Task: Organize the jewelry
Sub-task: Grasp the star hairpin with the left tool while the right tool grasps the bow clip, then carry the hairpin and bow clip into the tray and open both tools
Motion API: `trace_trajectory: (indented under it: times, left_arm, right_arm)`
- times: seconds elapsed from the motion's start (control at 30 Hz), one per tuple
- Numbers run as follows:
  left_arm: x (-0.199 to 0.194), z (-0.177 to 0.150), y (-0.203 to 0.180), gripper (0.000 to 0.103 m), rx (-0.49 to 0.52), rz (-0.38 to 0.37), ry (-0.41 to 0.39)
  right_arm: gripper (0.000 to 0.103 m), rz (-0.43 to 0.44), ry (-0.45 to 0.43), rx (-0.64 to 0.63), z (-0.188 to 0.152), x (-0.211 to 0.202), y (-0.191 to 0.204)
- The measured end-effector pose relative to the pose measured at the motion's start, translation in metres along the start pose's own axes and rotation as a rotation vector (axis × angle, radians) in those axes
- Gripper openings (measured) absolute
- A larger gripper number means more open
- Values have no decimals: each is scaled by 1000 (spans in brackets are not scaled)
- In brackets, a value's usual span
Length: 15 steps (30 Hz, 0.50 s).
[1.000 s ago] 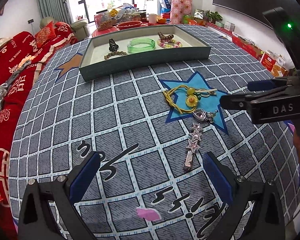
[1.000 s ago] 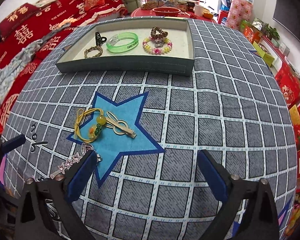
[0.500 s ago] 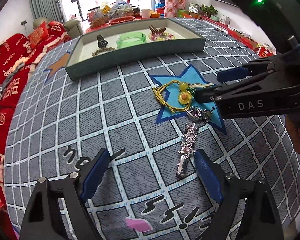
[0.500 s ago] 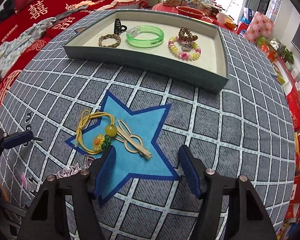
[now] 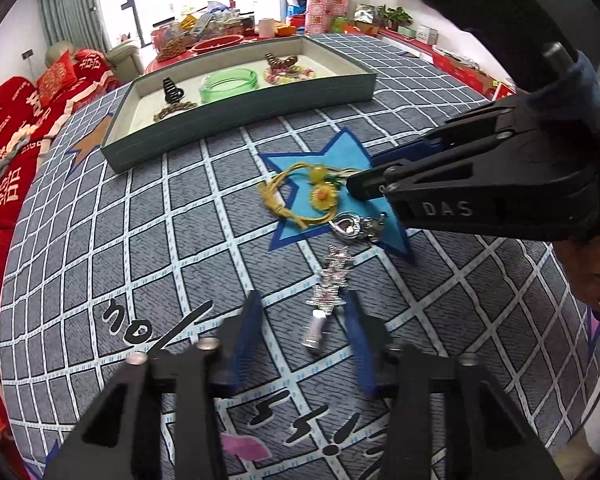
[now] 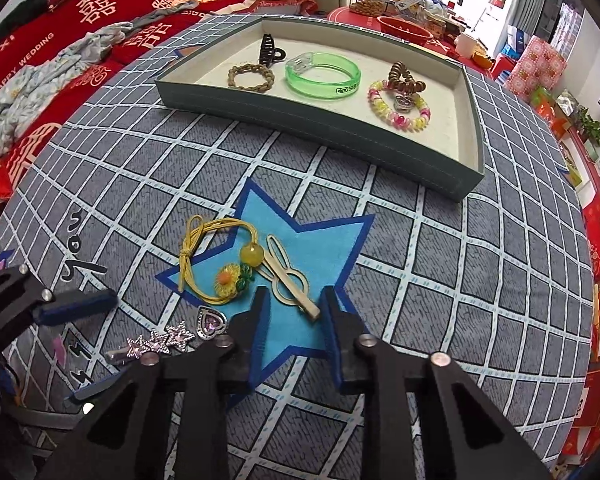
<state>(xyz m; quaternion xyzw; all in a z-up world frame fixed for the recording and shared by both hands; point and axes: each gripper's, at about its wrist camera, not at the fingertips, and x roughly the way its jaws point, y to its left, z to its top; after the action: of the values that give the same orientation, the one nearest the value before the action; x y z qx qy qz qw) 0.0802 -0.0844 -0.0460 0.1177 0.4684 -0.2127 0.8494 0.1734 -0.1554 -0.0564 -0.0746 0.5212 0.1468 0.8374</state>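
Both tongs tilted steeply down over the table [image 6: 440, 280], each closing on its own piece, presumably to carry both at once to the tray [image 6: 340, 136] at 12 o'clock. Left tongs [image 5: 306, 332] narrowing around the star hair clip [image 5: 328, 292], pads not yet pressing it. Right tongs [image 6: 294, 316] closing astride the tail of the beige bunny clip [image 6: 290, 284], gaps still visible either side. Yellow cord hair tie [image 6: 216, 256] at 10 o'clock of the bunny clip, heart charm [image 6: 211, 322] beside the stars, both waiting on the blue star patch [image 6: 320, 248].
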Motion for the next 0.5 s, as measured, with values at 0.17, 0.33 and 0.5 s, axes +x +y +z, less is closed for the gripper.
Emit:
trace_trajectory:
  times: [0.17,0.33,0.5]
  left_arm:
    - [-2,-1,0,31,-5,12,-11]
    - [-7,-4,8,31,-43,10,-27]
    - [-17,-5,20,31,-78,10,-46]
  right_arm:
    - [10,-8,-11,9,-4,-2,3]
    - [9,9,-22,73,-10,-6,-5]
    - [9,69,-50,169,-15,-17,-21]
